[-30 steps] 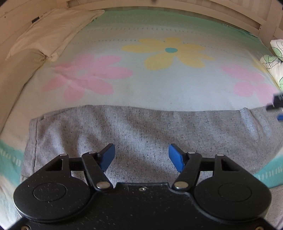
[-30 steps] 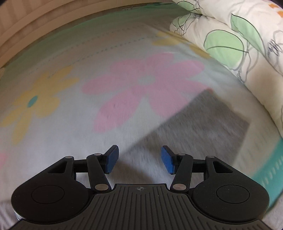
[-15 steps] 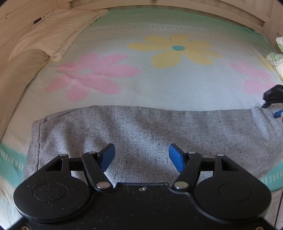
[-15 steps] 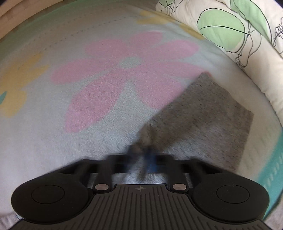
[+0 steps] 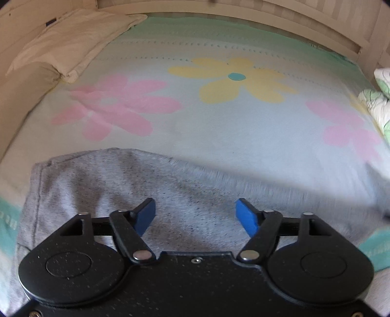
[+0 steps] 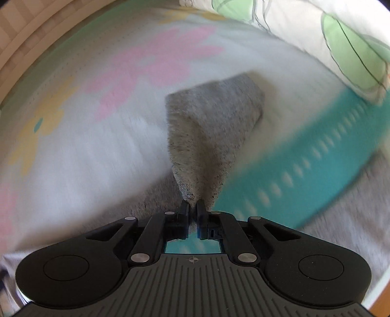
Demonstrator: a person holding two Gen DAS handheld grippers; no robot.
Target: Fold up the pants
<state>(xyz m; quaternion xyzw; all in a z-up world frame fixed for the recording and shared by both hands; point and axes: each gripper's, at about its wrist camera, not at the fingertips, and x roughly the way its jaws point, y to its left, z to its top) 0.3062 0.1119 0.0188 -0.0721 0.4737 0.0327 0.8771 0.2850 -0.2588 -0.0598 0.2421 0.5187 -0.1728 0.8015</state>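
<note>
Grey speckled pants (image 5: 117, 185) lie across the near part of the flowered bed sheet (image 5: 219, 126). My left gripper (image 5: 195, 215) is open and empty, hovering over the middle of the pants. My right gripper (image 6: 192, 209) is shut on the leg end of the pants (image 6: 212, 126), which hangs lifted off the sheet in a bunched cone. In the left wrist view the right part of the pants is blurred by motion.
A cream pillow (image 5: 70, 41) lies at the far left corner. A white duvet with green leaves (image 6: 341, 44) is piled along the right side. A wooden bed frame (image 5: 243, 7) runs behind. The sheet has a teal border (image 6: 304, 170) at the near edge.
My right gripper closed on the leg end of the pants and lifted it off the sheet. The cloth's right part has shifted in the left wrist view. The left gripper stayed open.
</note>
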